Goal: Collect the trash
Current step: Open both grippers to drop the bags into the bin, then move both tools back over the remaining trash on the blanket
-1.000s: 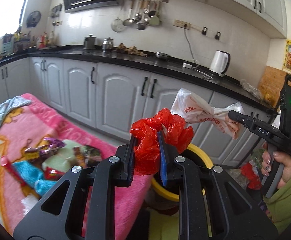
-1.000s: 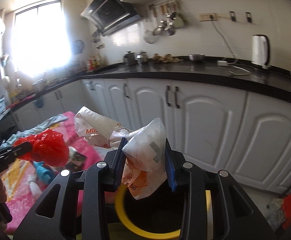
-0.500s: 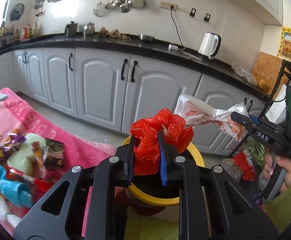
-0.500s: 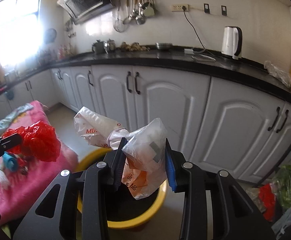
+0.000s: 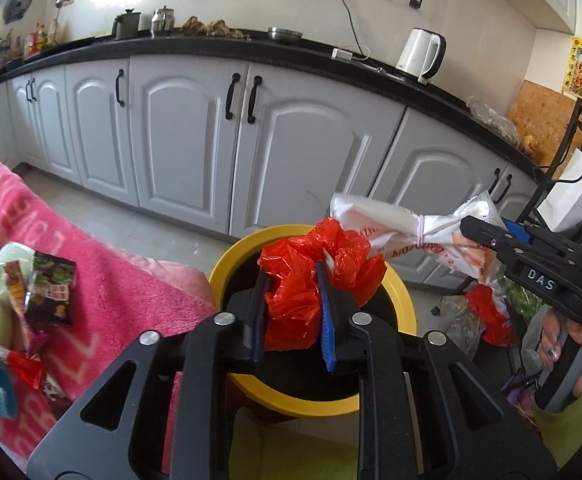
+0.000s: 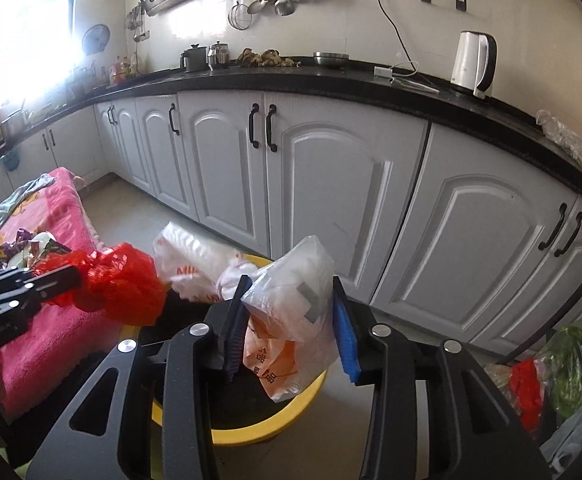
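Observation:
My left gripper (image 5: 291,276) is shut on a crumpled red plastic bag (image 5: 291,308) and holds it just above a yellow-rimmed bin (image 5: 227,264) with a dark inside. My right gripper (image 6: 291,284) holds a white and clear plastic bag (image 6: 291,320) with orange print over the same bin (image 6: 251,436). Its jaws are opening, and the bag still touches both pads. In the left wrist view the right gripper (image 5: 471,226) comes in from the right with the knotted white bag (image 5: 383,220) sticking out. A hand (image 5: 579,360) grips its handle.
A pink blanket (image 5: 111,280) with several snack wrappers (image 5: 47,292) lies left of the bin. White cabinets (image 5: 191,140) under a black counter run behind it. Bags of greens and red plastic (image 6: 531,392) sit on the floor at the right.
Both grippers have moved from beside the pink blanket to over the bin and have sunk towards it. The right jaws stand slightly wider around the white bag.

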Motion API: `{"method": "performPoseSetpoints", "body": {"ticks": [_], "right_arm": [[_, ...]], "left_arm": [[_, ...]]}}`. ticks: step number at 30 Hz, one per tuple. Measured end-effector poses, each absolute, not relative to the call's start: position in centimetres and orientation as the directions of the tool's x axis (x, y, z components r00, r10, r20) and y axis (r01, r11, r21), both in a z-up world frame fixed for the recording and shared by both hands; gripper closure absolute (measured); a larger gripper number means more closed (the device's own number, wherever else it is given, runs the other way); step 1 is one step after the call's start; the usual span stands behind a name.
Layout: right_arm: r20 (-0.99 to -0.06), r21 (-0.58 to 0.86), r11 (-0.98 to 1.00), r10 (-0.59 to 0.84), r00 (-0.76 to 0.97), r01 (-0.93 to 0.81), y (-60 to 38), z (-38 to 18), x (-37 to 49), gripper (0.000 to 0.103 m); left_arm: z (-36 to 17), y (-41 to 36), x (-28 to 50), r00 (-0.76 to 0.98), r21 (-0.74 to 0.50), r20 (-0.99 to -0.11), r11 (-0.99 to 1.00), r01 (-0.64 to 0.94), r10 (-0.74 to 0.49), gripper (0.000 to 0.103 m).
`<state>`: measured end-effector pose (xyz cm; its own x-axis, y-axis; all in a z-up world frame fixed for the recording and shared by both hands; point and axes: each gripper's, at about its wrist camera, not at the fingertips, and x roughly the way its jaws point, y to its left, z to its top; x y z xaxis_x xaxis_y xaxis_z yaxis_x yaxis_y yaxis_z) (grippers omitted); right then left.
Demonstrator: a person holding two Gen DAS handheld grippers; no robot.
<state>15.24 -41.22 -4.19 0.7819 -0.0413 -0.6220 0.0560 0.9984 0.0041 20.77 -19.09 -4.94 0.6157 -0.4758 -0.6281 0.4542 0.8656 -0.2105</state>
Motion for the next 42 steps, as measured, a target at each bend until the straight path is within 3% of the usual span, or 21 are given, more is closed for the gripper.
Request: {"method": "performPoseSetpoints", "body": {"ticks": [7, 20, 22, 25, 35, 42], "right_arm": [[-0.617, 0.070, 0.995, -0.014, 0.787, 0.073, -42.2, -4.3, 15.6, 0.051], [-0.582, 0.087, 0.995, 0.008, 0.813, 0.053, -41.6, -3.1, 15.1, 0.034], [-0.572, 0.088, 0.995, 0.017, 0.820, 0.041, -41.3, -2.8, 14.9, 0.032], [-0.558, 0.087, 0.996, 0.029, 0.829, 0.024, -40.6, -2.4, 14.6, 0.029], [-0.486, 0.080, 0.996, 0.075, 0.871, -0.041, -37.6, -0.4, 13.0, 0.019], [-0.440, 0.083, 0.991, 0.132, 0.888, -0.106, -34.7, 1.1, 11.9, 0.018]], "left_arm": [[-6.3, -18.7, 21.6, 0.594, -0.242, -0.647, 0.868, 0.434, -0.478, 0.060], [-4.8, -15.8, 20.3, 0.652, -0.254, -0.613, 0.893, 0.373, -0.446, 0.027], [-4.5, -15.1, 20.0, 0.662, -0.256, -0.608, 0.898, 0.359, -0.438, 0.025], [-4.0, -13.9, 19.8, 0.679, -0.261, -0.601, 0.907, 0.332, -0.421, 0.013], [-1.9, -9.7, 17.8, 0.742, -0.269, -0.556, 0.926, 0.266, -0.375, 0.011], [-0.6, -6.5, 16.4, 0.788, -0.266, -0.525, 0.941, 0.208, -0.322, 0.011]]}}
